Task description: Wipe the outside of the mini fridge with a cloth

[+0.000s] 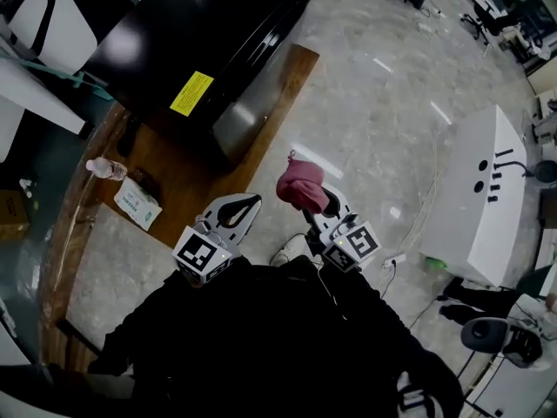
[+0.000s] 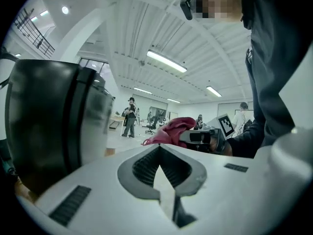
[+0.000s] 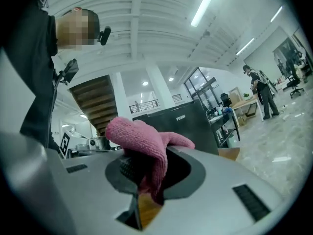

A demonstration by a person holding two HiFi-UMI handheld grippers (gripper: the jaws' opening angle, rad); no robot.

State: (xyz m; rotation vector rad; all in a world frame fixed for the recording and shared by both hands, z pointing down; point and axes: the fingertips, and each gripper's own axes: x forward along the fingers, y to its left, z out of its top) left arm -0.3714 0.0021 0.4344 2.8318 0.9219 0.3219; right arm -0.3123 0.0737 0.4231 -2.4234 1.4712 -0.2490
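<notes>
The black mini fridge (image 1: 196, 37), with a yellow sticker on its side, stands on a wooden table (image 1: 280, 81) ahead of me. My right gripper (image 1: 315, 200) is shut on a pink cloth (image 1: 300, 185) and held up over the floor, short of the fridge's near corner. In the right gripper view the cloth (image 3: 142, 143) drapes over the jaws, with the fridge (image 3: 183, 124) behind it. My left gripper (image 1: 239, 209) is shut with nothing in it, beside the table edge. In the left gripper view the fridge (image 2: 44, 126) fills the left side and the cloth (image 2: 171, 130) shows to the right.
A water bottle (image 1: 106, 169) and a pack of tissues (image 1: 137, 205) lie on the table left of the fridge. A white counter (image 1: 483, 198) stands to the right across the marble floor. People (image 2: 130, 116) stand far off in the hall.
</notes>
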